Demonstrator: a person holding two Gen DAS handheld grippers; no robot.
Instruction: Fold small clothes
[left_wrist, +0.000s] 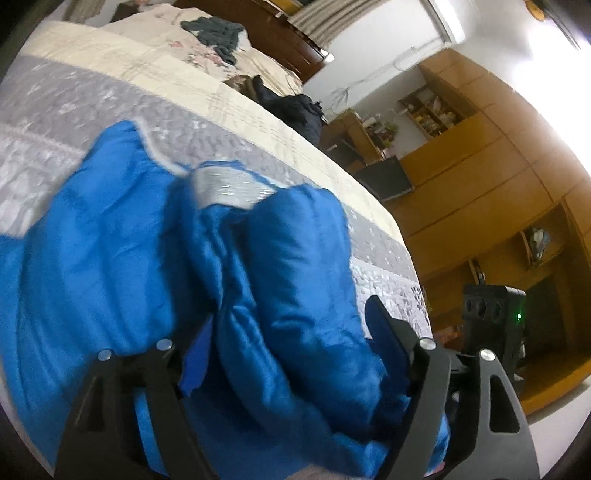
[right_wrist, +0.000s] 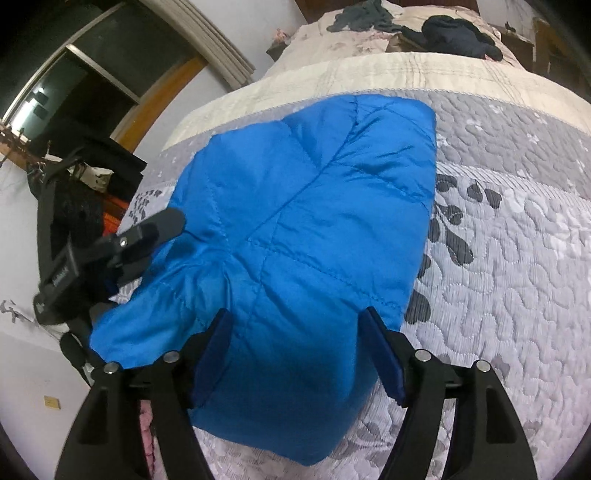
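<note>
While the blue quilted jacket (right_wrist: 306, 236) lies spread over the grey-and-white quilt (right_wrist: 517, 266) of the bed, the right gripper (right_wrist: 299, 354) hovers low over its near end with the fingers (right_wrist: 214, 354) spread wide, one pad at seven o'clock and the other at five o'clock of the right wrist view, blue fabric filling the gap between them. Nothing is pinched there. Over at nine o'clock in that same view the left gripper (right_wrist: 147, 240) comes in at the jacket's left edge, right by a bunched sleeve; from this side I cannot tell whether it is gripping the cloth.

Switching to the left wrist view: it is blurred, but the jacket (left_wrist: 140, 240) shows rumpled here, a fat blue fold running up between the fingers (left_wrist: 391, 332) of the left gripper (left_wrist: 288, 350). They stand apart, and cloth covers the left one. A silvery lining patch (left_wrist: 229, 184) shows at twelve o'clock of the heap. The right gripper's black body (left_wrist: 495, 314) sits at four o'clock with a green light on.

Far up the bed, at twelve o'clock, dark clothes (right_wrist: 458, 37) and a grey garment (right_wrist: 362, 16) lie on the cream floral cover (right_wrist: 332, 40), well apart from the jacket. Wooden cabinets (left_wrist: 480, 177) fill the wall at three o'clock in the left view.
</note>
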